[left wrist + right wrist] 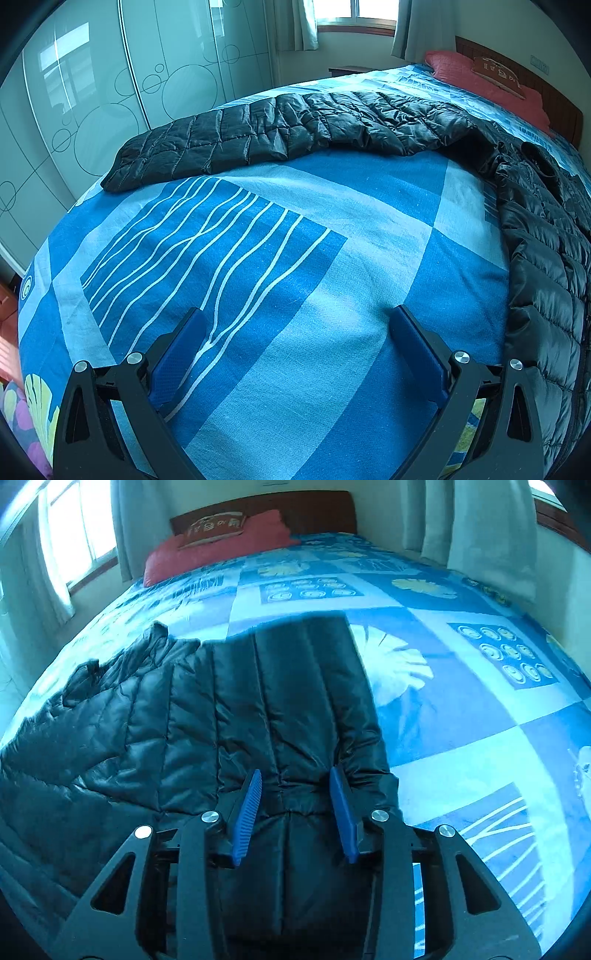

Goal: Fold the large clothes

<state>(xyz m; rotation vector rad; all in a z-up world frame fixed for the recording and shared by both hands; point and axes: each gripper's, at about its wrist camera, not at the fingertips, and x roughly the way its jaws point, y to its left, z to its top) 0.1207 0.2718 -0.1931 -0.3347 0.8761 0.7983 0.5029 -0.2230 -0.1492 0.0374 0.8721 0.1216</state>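
Black puffer jacket (pixel 332 122) on bed (pixel 295 258), right hand-held gripper (pixel 295 775) astride sleeve (perhaps gripping)

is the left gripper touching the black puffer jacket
Apart. In the left wrist view the open left gripper has only blue bedsheet between and ahead of its fingers; the black puffer jacket lies beyond, with sheet visible between.
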